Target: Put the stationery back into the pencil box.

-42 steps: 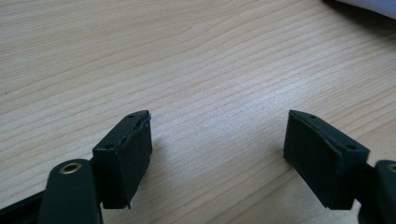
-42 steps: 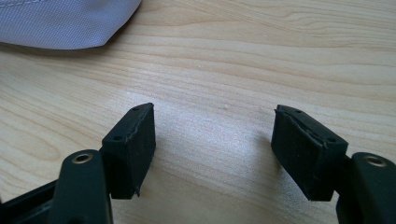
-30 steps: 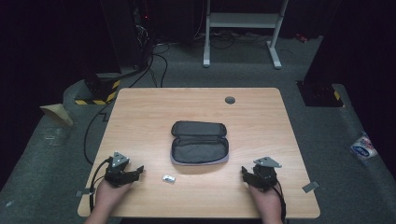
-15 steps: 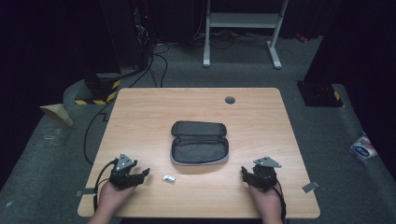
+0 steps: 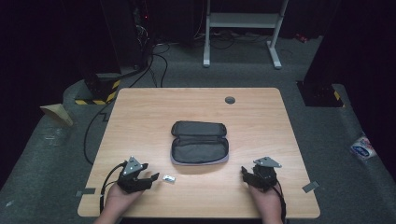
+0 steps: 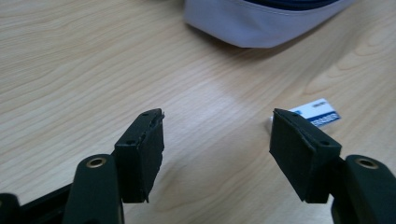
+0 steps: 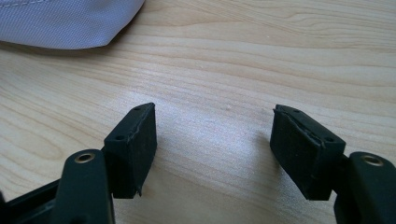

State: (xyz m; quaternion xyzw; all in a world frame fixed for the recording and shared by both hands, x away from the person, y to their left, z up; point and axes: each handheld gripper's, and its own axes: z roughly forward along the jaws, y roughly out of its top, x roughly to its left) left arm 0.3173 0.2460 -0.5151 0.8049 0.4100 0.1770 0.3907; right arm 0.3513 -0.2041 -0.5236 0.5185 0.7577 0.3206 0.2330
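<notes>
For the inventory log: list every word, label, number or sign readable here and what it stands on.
Small white card with a blue band on the wooden table: print there, too blurred to read.
White and blue packet on the floor at the right: marking too small to read.
Grey fabric zip case lying open: no text seen.
No text can be read anywhere.

**Both grippers low, jaws apart**

The left hand (image 5: 119, 198) comes in from the bottom edge and holds the left gripper (image 5: 152, 178) low, pointing to the right. Its jaws have just been closing, yet stand apart with nothing between them. The right hand (image 5: 267, 200) holds the right gripper (image 5: 243, 172) low too, pointing left; its jaws gape, gripping nothing.
</notes>
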